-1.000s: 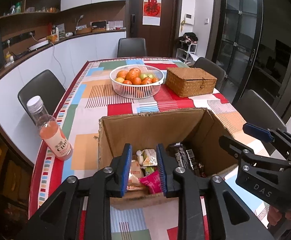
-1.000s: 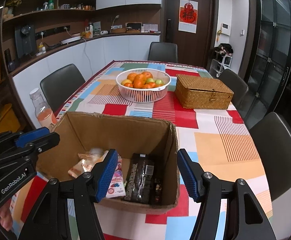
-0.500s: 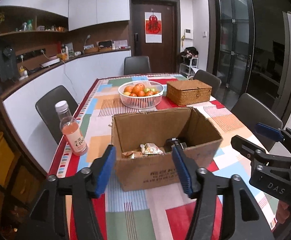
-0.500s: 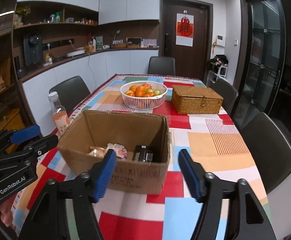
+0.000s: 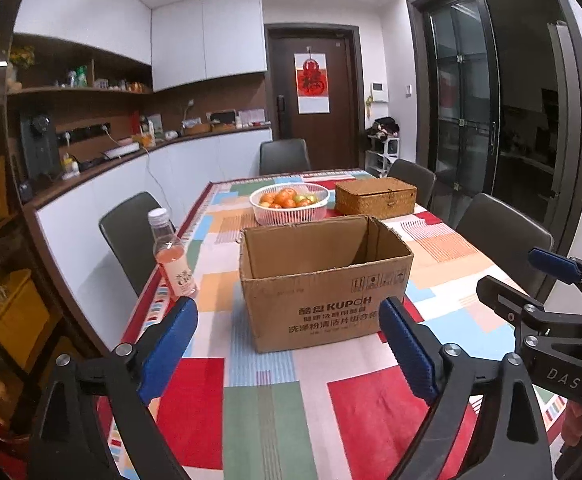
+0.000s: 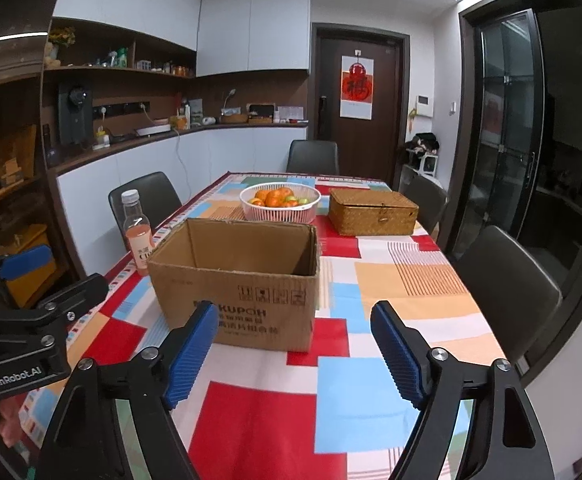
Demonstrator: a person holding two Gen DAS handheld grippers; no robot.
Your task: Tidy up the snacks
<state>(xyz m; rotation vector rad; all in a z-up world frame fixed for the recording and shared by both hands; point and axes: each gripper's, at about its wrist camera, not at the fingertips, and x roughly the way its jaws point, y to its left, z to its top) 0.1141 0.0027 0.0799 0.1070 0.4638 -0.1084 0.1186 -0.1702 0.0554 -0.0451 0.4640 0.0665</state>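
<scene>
1. Left gripper is hovering level above the tablecloth, jaws spread wide, gripping nothing.
2. Right gripper is doing likewise (fingers splayed, empty).
3. Cardboard box is sitting just ahead of both; contents hidden by its wall.

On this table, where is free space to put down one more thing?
Bare cloth lies in front of the cardboard box, toward both claws, and to its right up to the table edge. Crowded: behind it, fruit basket and wicker box; at its left, the bottle.
</scene>
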